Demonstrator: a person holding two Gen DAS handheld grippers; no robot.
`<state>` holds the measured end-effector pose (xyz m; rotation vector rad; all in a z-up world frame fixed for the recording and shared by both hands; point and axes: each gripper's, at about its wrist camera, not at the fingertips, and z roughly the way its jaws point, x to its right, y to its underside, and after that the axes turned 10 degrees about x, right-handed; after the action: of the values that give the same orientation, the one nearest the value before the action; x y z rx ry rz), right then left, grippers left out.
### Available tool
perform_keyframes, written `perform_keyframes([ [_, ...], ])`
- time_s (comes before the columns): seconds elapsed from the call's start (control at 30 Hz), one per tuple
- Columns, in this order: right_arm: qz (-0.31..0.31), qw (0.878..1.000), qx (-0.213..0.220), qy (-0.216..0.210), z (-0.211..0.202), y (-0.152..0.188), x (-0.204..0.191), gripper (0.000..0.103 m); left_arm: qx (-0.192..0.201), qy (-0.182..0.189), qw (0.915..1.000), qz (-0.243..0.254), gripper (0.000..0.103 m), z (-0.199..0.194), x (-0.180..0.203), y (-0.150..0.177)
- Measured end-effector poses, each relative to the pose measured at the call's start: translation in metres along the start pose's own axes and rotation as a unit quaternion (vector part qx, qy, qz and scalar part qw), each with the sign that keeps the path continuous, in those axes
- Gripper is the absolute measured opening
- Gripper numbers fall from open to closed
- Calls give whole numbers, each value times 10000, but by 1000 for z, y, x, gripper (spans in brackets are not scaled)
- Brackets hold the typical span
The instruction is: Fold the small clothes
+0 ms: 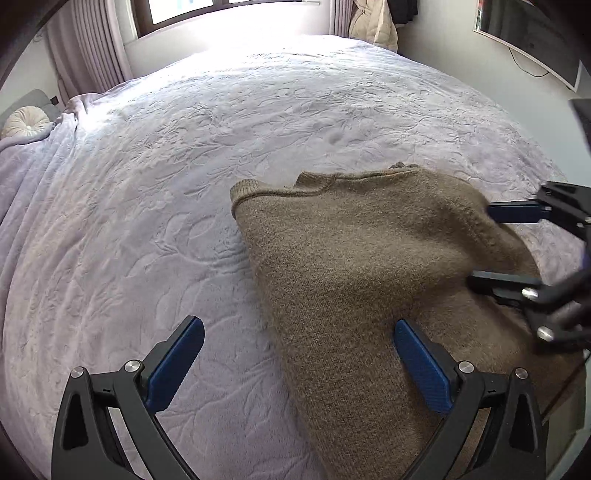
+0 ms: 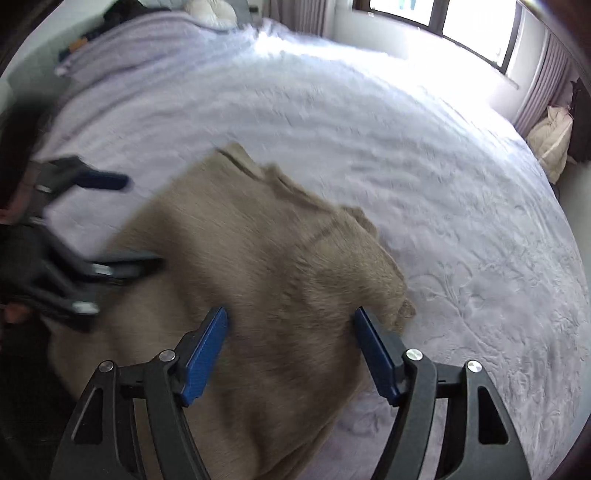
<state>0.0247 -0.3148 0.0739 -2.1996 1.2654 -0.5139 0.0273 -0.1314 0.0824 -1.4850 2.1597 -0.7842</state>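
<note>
Brown knitted sweater [image 1: 354, 266] lies on the lilac bedspread [image 1: 155, 206], toward the near right part of the bed in the left wrist view. Far edge shows a ribbed collar or hem; layers appear doubled there, so I judge at least one fold is made. Exact count of layers cannot be told.

Step in hand, as judged: between folds, with both tools free over the garment and nothing lifted.

Left gripper [image 1: 295, 354]: jaws spread wide, holding nothing. Its left finger is over bare bedspread, its right finger over the sweater, so it straddles the sweater's left edge. Whether the pads touch the cloth cannot be told. It points toward the far side of the bed, tilted down.

Right gripper [image 2: 291, 350]: jaws also apart, nothing between them, both fingers over the sweater's near part. In the left wrist view it enters from the right, its fingers lying across the sweater's right side. The right wrist view is smeared by motion blur, so this hand is likely moving; direction unknown.

Next move, as judged: each gripper needs to close on an edge or corner of the knit, taking all layers together, then carry it across. Thick soft knit may slip or bunch if only the top layer is pinched.

Window [image 1: 221, 11] at far end; pillow [image 1: 26, 122] far left.
</note>
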Motion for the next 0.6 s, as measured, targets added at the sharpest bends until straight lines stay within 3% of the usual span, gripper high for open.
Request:
perform_keyframes([
  [0.17,789,9962,133,-336,18,9,43,80,-55,63,10000,-41,103,12,2,-1],
  [0.27,932,9946,195,-417,21,15,46,81,-81,76,9999,-51,103,14,4,-2],
  [0.4,970,9950,226,-75,-8,14,35,81,-85,25,9999,-62,103,8,2,-5],
  [0.6,703,9937,865,-77,-72,26,-5,81,-21,111,9999,-119,103,-6,3,-3],
])
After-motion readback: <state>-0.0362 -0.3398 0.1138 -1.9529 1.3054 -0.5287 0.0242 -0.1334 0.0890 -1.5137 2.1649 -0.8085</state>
